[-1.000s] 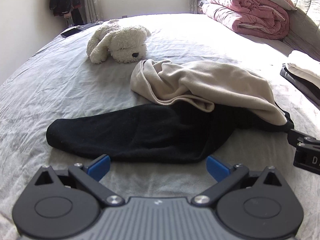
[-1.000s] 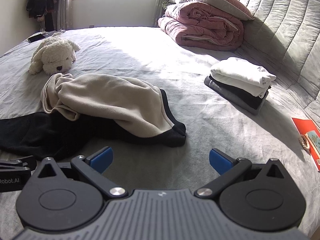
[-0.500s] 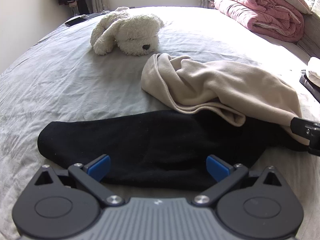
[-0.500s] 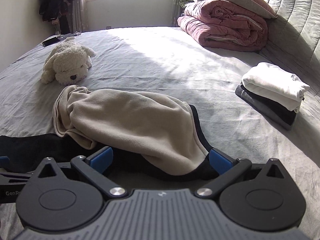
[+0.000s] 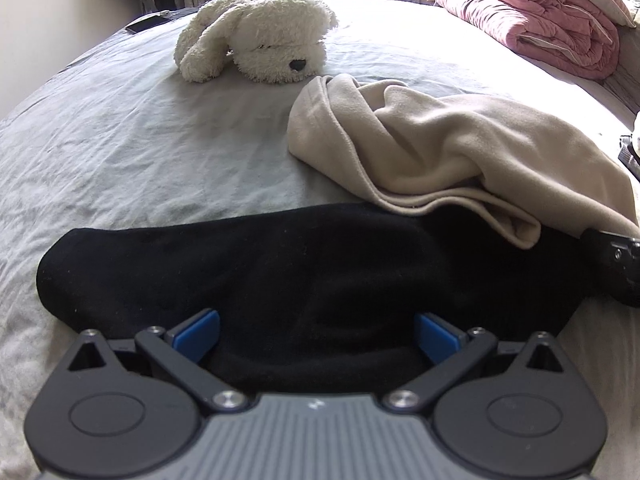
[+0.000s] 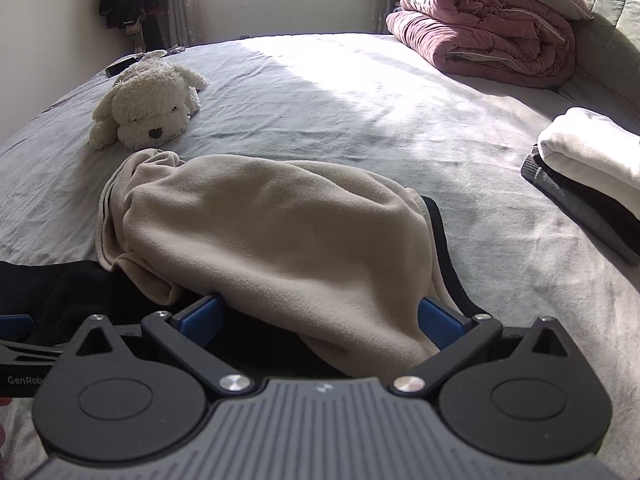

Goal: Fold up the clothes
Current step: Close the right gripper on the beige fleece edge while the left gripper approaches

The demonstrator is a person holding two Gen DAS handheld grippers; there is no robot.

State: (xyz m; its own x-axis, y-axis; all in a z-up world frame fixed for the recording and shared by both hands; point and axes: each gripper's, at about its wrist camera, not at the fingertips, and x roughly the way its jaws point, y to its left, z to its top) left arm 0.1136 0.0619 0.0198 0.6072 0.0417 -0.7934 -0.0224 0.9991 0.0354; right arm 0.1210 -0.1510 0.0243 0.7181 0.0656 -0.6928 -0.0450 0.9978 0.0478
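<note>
Looking along the left gripper (image 5: 316, 332): fingers spread wide, released, with the near edge of the black garment (image 5: 256, 276) lying between the blue pads (image 5: 196, 330), not pinched. Black garment lies flat on the bed (image 5: 120, 152), stretched sideways. Beige fleece (image 5: 448, 148) is bunched on the black garment's far right part, overlapping it. Plush dog (image 5: 260, 36) sits beyond the beige fleece, near but apart. Pink duvet (image 5: 532, 24) folded, well beyond the fleece to the right. Part of the right gripper (image 5: 616, 268) shows at the right edge, on the black garment just under the fleece's hem.

Right wrist view: right gripper (image 6: 320, 320) also released, fingers wide apart, beige fleece (image 6: 272, 236) and the black layer under it sitting between the pads (image 6: 200, 318), no squeeze visible. Black garment (image 6: 60, 292) runs left from under the fleece; a thin black edge also shows along the fleece's right side. Left gripper (image 6: 20, 340) peeks in at the left edge on the black garment. Plush dog (image 6: 148, 108) beyond the fleece to the left. Folded stack (image 6: 592, 184), white on top of dark pieces, well right of the fleece. Pink duvet (image 6: 484, 36) far right behind.
</note>
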